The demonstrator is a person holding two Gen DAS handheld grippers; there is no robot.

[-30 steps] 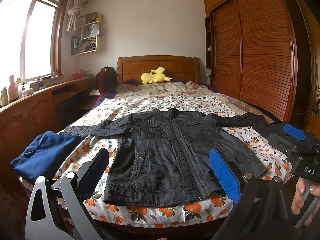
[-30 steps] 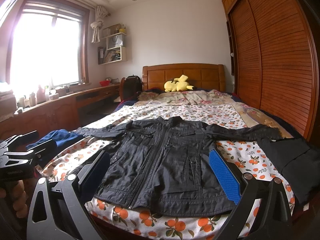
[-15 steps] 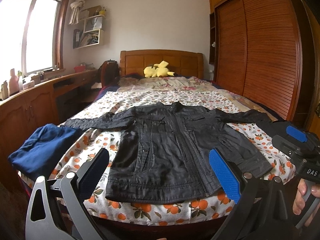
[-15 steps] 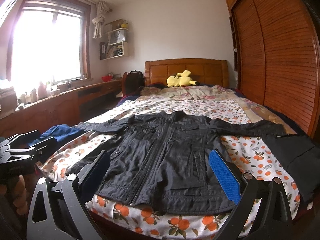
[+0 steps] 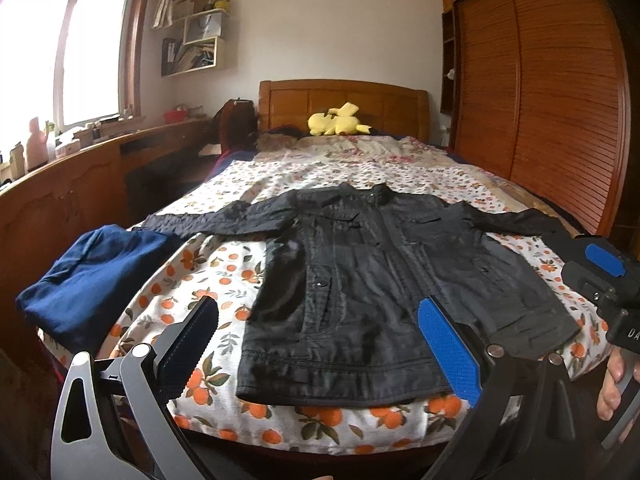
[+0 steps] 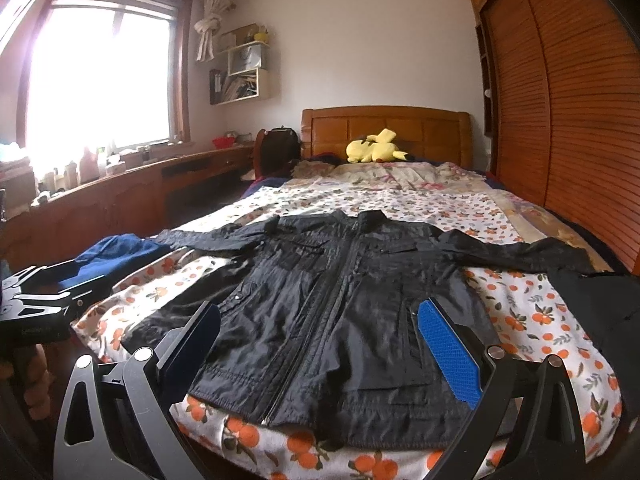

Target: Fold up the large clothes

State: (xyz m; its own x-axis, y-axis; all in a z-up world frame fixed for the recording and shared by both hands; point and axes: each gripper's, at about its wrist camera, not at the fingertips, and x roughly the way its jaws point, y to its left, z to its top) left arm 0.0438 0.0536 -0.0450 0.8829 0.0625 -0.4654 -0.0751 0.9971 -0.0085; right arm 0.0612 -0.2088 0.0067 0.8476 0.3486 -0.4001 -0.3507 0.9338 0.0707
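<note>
The black jacket (image 5: 380, 288) lies face up and spread flat on the bed (image 5: 352, 172), sleeves out to both sides, hem at the near bed edge, collar toward the headboard. The left tool (image 5: 316, 344) and right tool (image 6: 320, 344) both hang short of the jacket's hem, fingers wide apart and empty. A folded blue garment (image 5: 88, 280) sits just beside the jacket's left sleeve, and dark cloth (image 6: 600, 304) lies at the right sleeve end. Judged risk: the slick fabric may slide off the near edge when a sleeve is lifted, or a pinch may snag the neighbouring garment. Against the earlier frames, both cameras sit lower and closer to the hem; the jacket has not shifted.
</note>
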